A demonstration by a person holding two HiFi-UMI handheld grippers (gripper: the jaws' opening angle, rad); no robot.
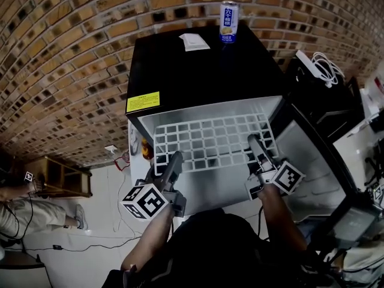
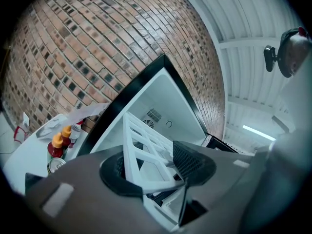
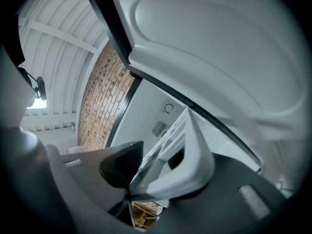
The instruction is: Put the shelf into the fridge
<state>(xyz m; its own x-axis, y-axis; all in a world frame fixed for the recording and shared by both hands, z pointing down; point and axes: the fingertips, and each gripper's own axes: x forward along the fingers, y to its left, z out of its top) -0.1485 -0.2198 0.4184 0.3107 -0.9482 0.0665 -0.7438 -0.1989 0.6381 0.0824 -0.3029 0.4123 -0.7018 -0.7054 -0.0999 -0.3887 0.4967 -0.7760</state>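
The left tool (image 1: 175,157) and right tool (image 1: 255,143) each clamped a near-edge corner of the shelf (image 1: 210,138). It looked like light, stiff grid, half inside the fridge (image 1: 198,71).

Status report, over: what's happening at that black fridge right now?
Grip: left hand-held gripper and right hand-held gripper both clamped on shelf, near edge. Shelf at mouth of open fridge. No obstruction seen.

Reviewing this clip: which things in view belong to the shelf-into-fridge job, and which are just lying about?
In the job: shelf; fridge; left gripper and right gripper, both clamped on the shelf's front edge.
Lying about: can and paper on the fridge top; sauce bottles; cables.
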